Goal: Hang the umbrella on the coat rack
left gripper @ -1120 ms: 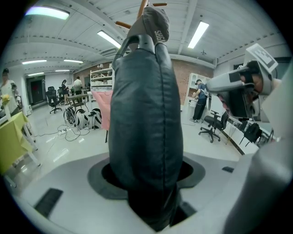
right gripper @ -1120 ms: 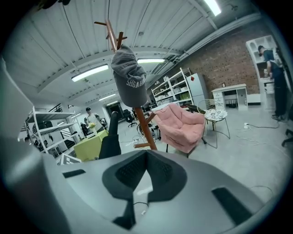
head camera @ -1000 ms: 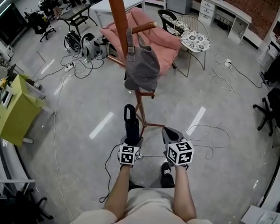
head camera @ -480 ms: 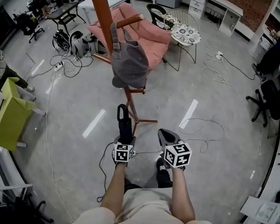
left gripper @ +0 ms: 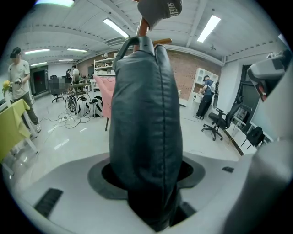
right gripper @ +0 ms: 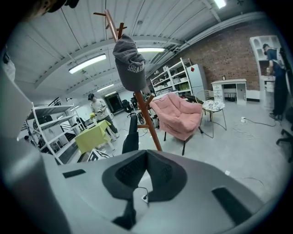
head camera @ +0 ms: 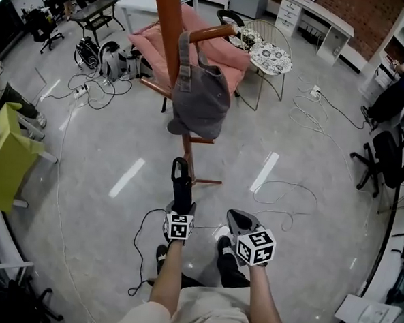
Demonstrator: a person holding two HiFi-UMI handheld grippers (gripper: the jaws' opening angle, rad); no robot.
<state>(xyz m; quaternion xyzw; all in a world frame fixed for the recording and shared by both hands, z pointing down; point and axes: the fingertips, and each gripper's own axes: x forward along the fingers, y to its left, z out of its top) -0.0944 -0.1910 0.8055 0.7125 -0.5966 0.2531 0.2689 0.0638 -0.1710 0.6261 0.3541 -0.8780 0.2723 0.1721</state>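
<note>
A folded black umbrella (head camera: 181,187) stands upright in my left gripper (head camera: 180,209), which is shut on its lower part; its loop strap points up toward the rack. In the left gripper view the umbrella (left gripper: 144,132) fills the middle between the jaws of the left gripper (left gripper: 146,176). The wooden coat rack (head camera: 167,32) rises just ahead, with a grey cap (head camera: 200,99) hanging on one peg. My right gripper (head camera: 242,221) hovers to the right of the umbrella, shut and holding nothing. From the right gripper (right gripper: 145,153) I see the rack (right gripper: 145,119), the cap (right gripper: 129,64) and the umbrella (right gripper: 130,136).
A pink armchair (head camera: 219,52) and a round wire side table (head camera: 275,58) stand behind the rack. A yellow-green table (head camera: 1,155) is at the left. Cables (head camera: 282,196) trail over the floor, and office chairs (head camera: 386,158) line the right side. The rack's feet (head camera: 202,181) spread near the umbrella.
Both grippers sit lower in the head view, the left one sinking with the umbrella still in it. The rack and cap loom larger and nearer.
</note>
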